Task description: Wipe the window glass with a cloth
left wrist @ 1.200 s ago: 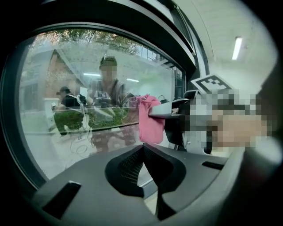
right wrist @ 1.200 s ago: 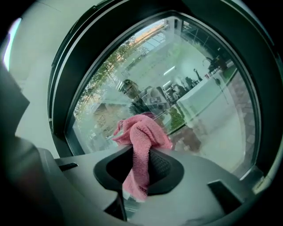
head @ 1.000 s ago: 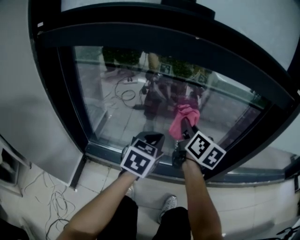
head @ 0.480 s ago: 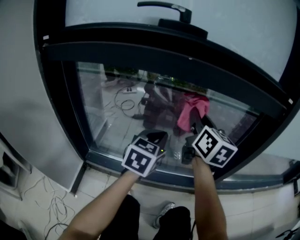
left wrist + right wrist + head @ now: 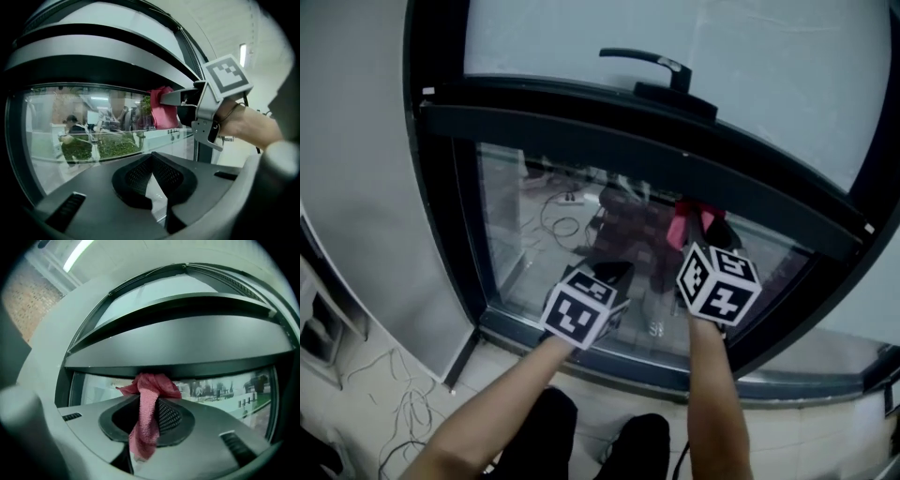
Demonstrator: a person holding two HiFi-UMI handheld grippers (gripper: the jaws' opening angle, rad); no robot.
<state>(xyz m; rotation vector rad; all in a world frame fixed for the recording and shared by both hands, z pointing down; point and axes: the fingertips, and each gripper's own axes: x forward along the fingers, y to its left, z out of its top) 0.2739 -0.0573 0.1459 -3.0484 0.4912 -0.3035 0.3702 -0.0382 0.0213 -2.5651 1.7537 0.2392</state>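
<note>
Right gripper view shows the right gripper (image 5: 149, 397) jaws clamped on the cloth (image 5: 146, 420) at the glass (image 5: 220, 390) top edge, the left gripper (image 5: 152, 158) jaws closed and empty; wiping appears under way, and the next move calls for a firm sweep across.

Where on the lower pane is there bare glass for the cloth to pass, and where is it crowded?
Free: the lower pane's left half, between the frame upright and the left gripper. Crowded: the right end under the crossbar, where the right gripper holds the cloth.
</note>
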